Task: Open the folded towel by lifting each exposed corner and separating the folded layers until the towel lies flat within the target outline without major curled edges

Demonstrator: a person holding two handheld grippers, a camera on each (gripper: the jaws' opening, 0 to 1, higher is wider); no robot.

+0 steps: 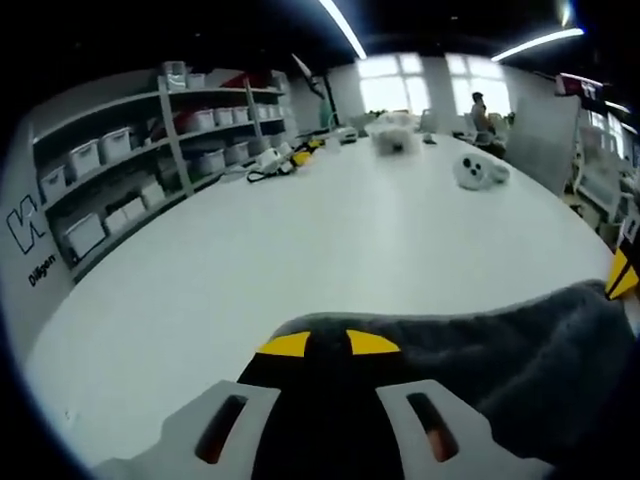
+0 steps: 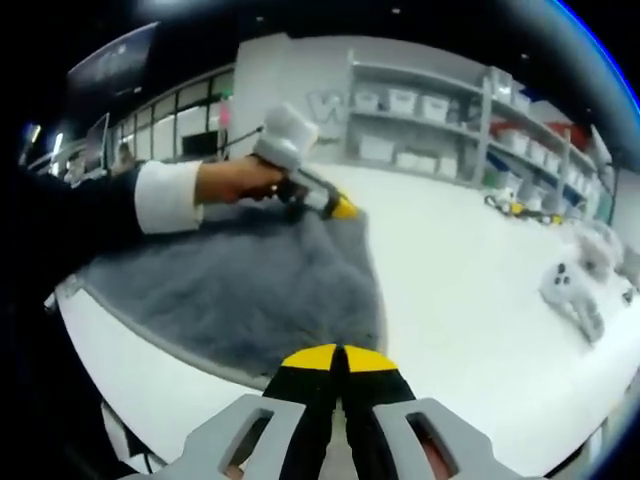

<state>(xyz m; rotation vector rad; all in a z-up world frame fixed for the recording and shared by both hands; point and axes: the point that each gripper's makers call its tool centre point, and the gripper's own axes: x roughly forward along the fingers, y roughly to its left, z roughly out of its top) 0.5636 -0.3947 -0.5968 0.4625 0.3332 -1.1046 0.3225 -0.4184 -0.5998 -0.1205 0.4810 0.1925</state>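
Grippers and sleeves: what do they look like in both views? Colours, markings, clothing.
Left gripper and right gripper: black jaws with yellow tips, set on a light grey body with slotted openings. In the right gripper view, the left gripper's far end shows a grey housing and yellow tip. The person's hand comes out of a white cuff under a dark sleeve.

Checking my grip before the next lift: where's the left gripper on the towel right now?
In the right gripper view the left gripper sits at the grey towel's far corner, held by a hand, on the white table.
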